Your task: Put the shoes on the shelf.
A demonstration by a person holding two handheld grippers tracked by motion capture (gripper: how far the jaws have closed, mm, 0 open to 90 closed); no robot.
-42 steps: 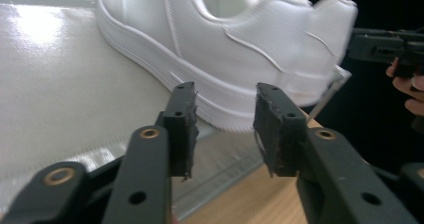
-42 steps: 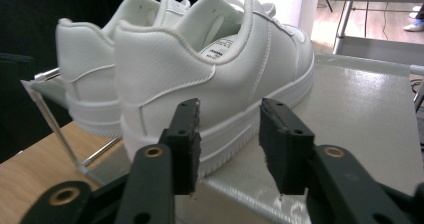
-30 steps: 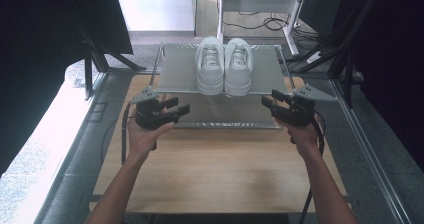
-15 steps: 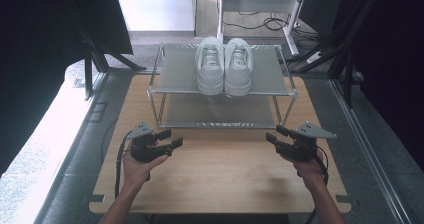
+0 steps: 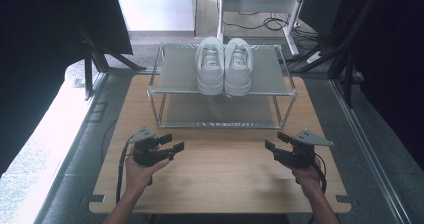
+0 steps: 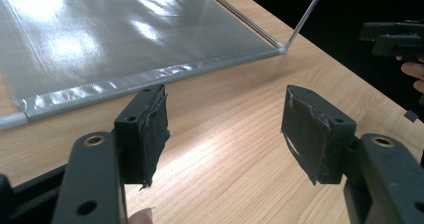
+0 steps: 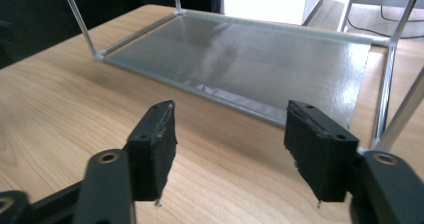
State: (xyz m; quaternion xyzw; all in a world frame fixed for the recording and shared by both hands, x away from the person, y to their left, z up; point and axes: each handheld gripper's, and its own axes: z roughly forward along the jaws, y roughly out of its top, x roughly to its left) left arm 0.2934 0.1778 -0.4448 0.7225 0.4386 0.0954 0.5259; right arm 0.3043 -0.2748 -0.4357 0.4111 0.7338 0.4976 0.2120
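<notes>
High view: a pair of white shoes [image 5: 224, 66] stands side by side at the top centre of the frame, on the upper shelf of a metal rack [image 5: 172, 91], toes toward the person. The left gripper [image 5: 171, 144] is at the lower left and the right gripper [image 5: 276, 141] at the lower right, both over bare wooden table [image 5: 220, 184], well apart from the rack and from each other. Both have their jaws spread wide with nothing between them, as the left gripper view and right gripper view confirm: each shows only wood and the grey lower shelf [image 7: 260, 64] beyond the pads.

The work in hand looks like a reach for the shoes, one gripper per shoe. To do it well, each gripper should rise above the front rail of the rack before going forward, so no jaw catches the frame. Keep the jaws wide until they straddle a shoe across its width near the toe, then close firmly. The shoes touch, so the inner jaws need care slipping between them.
</notes>
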